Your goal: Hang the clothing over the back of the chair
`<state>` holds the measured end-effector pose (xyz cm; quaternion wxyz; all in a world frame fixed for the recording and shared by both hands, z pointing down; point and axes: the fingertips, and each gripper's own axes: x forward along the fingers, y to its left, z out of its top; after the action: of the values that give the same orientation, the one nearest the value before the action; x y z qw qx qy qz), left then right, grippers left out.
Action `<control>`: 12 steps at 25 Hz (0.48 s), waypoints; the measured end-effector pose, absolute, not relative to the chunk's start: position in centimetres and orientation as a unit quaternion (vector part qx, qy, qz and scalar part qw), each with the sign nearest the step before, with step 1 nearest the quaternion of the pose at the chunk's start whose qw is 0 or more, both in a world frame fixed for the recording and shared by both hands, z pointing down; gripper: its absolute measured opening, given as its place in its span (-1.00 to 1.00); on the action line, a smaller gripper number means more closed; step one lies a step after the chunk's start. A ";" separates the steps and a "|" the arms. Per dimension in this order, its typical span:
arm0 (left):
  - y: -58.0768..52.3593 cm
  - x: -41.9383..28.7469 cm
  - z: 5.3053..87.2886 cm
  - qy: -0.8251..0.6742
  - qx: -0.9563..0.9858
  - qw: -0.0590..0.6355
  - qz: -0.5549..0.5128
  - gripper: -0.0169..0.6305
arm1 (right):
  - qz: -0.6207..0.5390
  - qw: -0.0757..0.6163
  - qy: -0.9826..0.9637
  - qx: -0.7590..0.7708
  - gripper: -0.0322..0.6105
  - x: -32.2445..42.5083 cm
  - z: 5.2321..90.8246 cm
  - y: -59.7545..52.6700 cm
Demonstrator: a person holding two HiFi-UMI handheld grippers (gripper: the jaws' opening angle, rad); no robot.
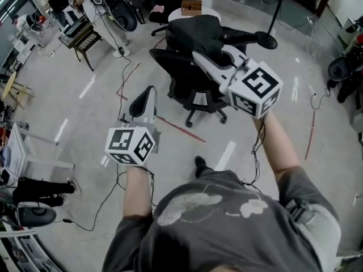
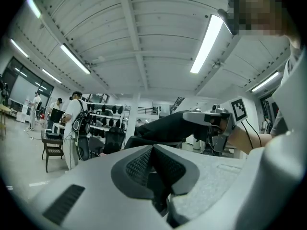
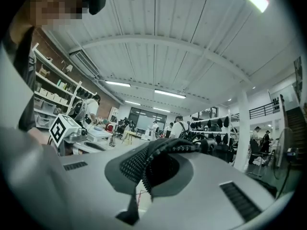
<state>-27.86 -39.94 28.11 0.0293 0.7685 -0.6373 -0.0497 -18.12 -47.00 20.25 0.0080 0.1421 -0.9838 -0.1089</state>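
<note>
**Right hand-held gripper (image 1: 196, 55):** clenched on the black clothing (image 1: 195, 32). Its own view shows dark fabric pinched between the closed pads. In the head view your arm reaches out at 1 o'clock. The tips point toward 11 o'clock and meet the near edge of the clothing.

**Clothing:** it lies bunched over the top of the black chair (image 1: 199, 98), which stands on the floor (image 1: 85, 101) at your 12 o'clock. From above you cannot tell whether it rests on the back or on the seat. In the left gripper view a length of it runs roughly level, leftward from the tips of the right hand-held gripper.

**Left hand-held gripper (image 1: 150, 90):** clenched, holding nothing. Its own view shows the two pads meeting along a ridge with no fabric between them. It sits at your 11 o'clock and points toward 12 o'clock. It is well apart from both chair and clothing.

**Floor:** a red tape line (image 1: 177, 127) runs across it at 12 o'clock, between you and the chair's base. A thin cable (image 1: 108, 196) trails over the floor at your 9 o'clock, below the left arm.
</note>
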 end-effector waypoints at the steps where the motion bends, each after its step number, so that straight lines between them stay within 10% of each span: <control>1: -39.2 -27.8 28.2 -0.636 0.769 0.029 -0.050 -0.95 | -0.108 0.007 -0.984 0.142 -0.91 -18.1 20.5 -46.0; 12: -31.7 -26.2 30.8 -0.622 0.781 0.030 -0.050 -0.94 | -0.108 0.041 -0.983 0.146 -0.91 -18.0 27.1 -35.8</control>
<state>-26.22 -31.67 30.76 0.0297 0.7807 -0.6222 -0.0503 -18.02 -35.82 27.10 0.0410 0.1456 -0.9826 -0.1078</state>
